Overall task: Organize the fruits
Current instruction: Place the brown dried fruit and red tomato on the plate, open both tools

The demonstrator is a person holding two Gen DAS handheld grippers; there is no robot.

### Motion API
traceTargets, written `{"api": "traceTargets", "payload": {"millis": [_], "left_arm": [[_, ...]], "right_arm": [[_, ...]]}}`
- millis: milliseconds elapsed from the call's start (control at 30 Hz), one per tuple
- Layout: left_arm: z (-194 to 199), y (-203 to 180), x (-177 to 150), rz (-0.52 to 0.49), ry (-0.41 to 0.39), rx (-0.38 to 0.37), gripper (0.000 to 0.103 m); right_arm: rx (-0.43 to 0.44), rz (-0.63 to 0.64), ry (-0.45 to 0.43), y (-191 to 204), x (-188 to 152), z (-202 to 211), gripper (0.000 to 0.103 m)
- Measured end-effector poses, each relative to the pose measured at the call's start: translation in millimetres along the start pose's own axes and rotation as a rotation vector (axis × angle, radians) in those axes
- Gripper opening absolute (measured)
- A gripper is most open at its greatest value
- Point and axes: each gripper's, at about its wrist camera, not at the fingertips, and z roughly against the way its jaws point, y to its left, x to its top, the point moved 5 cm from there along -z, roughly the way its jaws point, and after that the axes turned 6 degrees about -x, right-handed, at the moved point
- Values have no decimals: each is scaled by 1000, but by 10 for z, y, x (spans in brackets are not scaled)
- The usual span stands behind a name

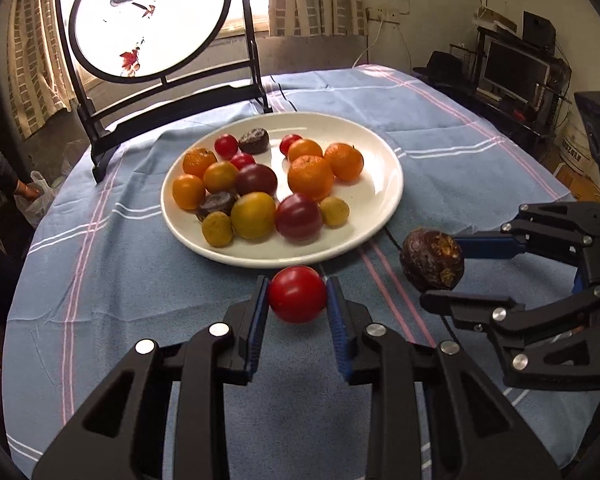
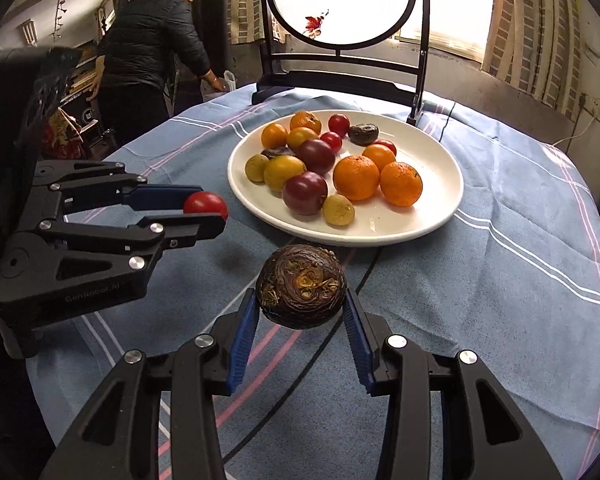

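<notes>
My left tool [image 1: 297, 300]: clenched on red tomato [image 1: 297, 294], held above tabletop [image 1: 100, 300] just short of plate rim. My right tool [image 2: 300, 304]: grasping dark brown fruit [image 2: 301, 285], also short of plate. Advice: carry over rim, lower into bare patch, release gently; round fruit rolls. White plate [image 2: 440, 184]: oranges, yellow fruits, dark red fruits, small tomatoes, dark brown pieces.

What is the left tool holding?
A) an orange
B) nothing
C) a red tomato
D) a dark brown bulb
C: the left tool is shut on a red tomato just short of the plate; the brown bulb sits in the right tool.
</notes>
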Motion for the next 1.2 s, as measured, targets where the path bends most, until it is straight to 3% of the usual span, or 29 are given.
{"api": "traceTargets", "payload": {"millis": [333,567,867,1200], "left_arm": [[116,209,716,34,-136,97,28],[-27,358,1096,53,-179,143,28],[-321,565,1180,105,-161,139,28],[-533,666,1106,110,-130,149,28]], "right_arm": [[-19,-46,-142,-102,623,244,43],[-24,-123,-190,-331,976,163,43],[-53,-144,-196,-452,1219,-82,43],[-58,-176,-188,-557,1215,-296,43]]}}
